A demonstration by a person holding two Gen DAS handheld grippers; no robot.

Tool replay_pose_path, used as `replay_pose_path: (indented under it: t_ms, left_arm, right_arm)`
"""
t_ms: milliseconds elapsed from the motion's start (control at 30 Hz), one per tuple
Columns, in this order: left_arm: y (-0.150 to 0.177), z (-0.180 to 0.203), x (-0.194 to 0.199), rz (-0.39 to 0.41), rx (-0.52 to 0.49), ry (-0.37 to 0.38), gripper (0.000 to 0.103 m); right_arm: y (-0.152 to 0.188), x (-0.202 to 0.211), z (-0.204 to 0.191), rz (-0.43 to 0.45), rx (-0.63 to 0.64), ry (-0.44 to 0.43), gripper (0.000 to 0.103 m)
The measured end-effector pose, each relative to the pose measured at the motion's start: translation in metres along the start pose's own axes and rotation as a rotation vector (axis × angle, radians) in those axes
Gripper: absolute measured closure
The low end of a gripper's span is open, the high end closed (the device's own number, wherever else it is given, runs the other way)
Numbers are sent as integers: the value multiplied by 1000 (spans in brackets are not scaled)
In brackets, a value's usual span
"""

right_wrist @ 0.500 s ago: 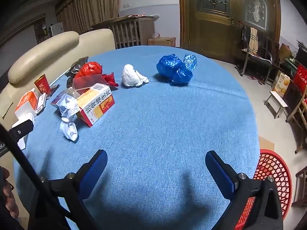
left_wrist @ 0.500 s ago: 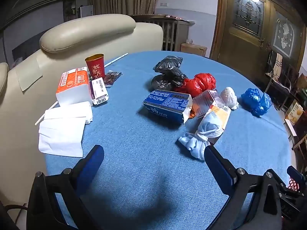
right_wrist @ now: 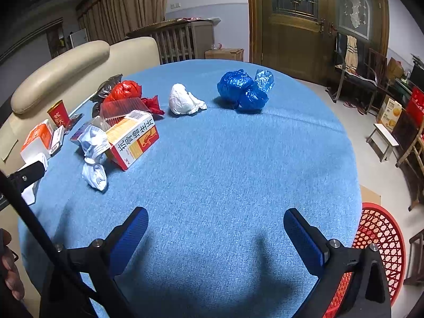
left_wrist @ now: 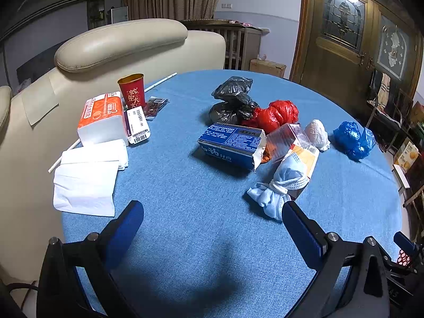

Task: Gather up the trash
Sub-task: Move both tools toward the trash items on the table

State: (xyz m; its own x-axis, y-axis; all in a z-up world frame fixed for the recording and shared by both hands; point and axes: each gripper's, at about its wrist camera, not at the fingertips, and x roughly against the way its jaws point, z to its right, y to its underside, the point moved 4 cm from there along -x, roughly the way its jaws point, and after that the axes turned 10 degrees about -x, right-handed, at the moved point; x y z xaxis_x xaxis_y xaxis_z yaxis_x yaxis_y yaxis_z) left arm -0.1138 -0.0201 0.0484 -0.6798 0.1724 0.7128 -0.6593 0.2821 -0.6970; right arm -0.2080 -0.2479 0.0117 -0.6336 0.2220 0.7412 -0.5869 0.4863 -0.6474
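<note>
Trash lies on a round blue table (left_wrist: 201, 228): a black bag (left_wrist: 233, 100), a red bag (left_wrist: 277, 115), a blue box (left_wrist: 230, 144), a knotted face mask (left_wrist: 278, 188), a white wad (left_wrist: 316, 133) and a blue bag (left_wrist: 353, 139). In the right wrist view I see the blue bag (right_wrist: 242, 90), the white wad (right_wrist: 184, 103), a red-and-yellow box (right_wrist: 135, 139) and the mask (right_wrist: 94, 156). My left gripper (left_wrist: 212, 233) is open and empty, short of the mask. My right gripper (right_wrist: 216, 234) is open and empty over bare cloth.
A red mesh basket (right_wrist: 379, 241) stands on the floor at the table's right edge. A tissue pack (left_wrist: 102, 118), a red cup (left_wrist: 132, 90) and white napkins (left_wrist: 87, 177) sit at the left by a beige sofa (left_wrist: 119, 45). Chairs and a stool stand at the right.
Both grippers have barely moved; the views are almost the same as before. Nothing was taken hold of or let go.
</note>
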Motion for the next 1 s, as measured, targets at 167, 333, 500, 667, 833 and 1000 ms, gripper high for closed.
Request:
replay_pose_path:
  t_ms: [167, 333, 500, 667, 833, 1000]
  left_arm:
    - [0, 0, 0, -1, -1, 2, 0]
    - [0, 1, 1, 1, -2, 4, 0]
    - [0, 2, 2, 2, -3, 6, 0]
    - [1, 2, 2, 2, -4, 6, 0]
    - [2, 4, 3, 4, -4, 6, 0]
    - [4, 4, 3, 3, -4, 8, 0]
  right_arm:
    - [1, 0, 0, 6, -4, 1, 0]
    - [0, 1, -1, -2, -7, -1, 0]
    - [0, 3, 0, 0, -12, -6, 0]
    - [0, 6, 1, 21, -10, 3, 0]
    - [-2, 9, 3, 29, -19, 4, 0]
    - [-1, 8, 4, 17, -12, 18, 0]
